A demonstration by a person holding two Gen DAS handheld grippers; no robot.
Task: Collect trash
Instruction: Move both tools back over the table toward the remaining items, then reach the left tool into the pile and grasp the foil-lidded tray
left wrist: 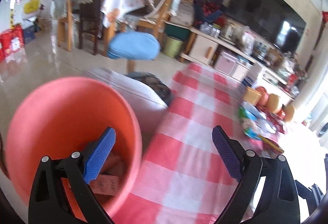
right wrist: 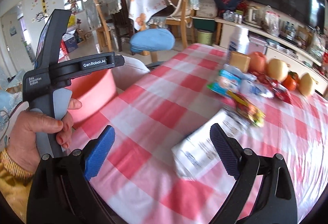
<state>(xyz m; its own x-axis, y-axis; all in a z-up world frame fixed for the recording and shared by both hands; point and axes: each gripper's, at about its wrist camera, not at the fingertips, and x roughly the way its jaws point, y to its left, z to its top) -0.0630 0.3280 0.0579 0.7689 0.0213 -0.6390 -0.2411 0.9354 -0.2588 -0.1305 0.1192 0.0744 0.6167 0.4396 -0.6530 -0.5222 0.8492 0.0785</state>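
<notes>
My left gripper (left wrist: 164, 131) stands open with nothing between its jaws. Its left finger hangs over the mouth of a coral-pink bucket (left wrist: 61, 113) that holds cardboard boxes (left wrist: 110, 181); its right finger is over the red-and-white checked tablecloth (left wrist: 194, 121). Blurred wrappers (left wrist: 256, 121) lie further right. In the right wrist view my right gripper (right wrist: 162, 129) is open above the cloth. A white printed packet (right wrist: 201, 150) lies just beyond its right finger, untouched. Colourful wrappers (right wrist: 246, 109) and blue-white packets (right wrist: 231, 82) lie behind it. The bucket (right wrist: 92, 96) shows at the table's left edge.
A hand (right wrist: 41, 127) grips the other tool's handle at the left. Fruit (right wrist: 276, 69), a brown box (right wrist: 238, 62) and a white bottle (right wrist: 239, 39) line the table's far side. A blue stool (right wrist: 151, 39), wooden chairs and a TV cabinet stand beyond.
</notes>
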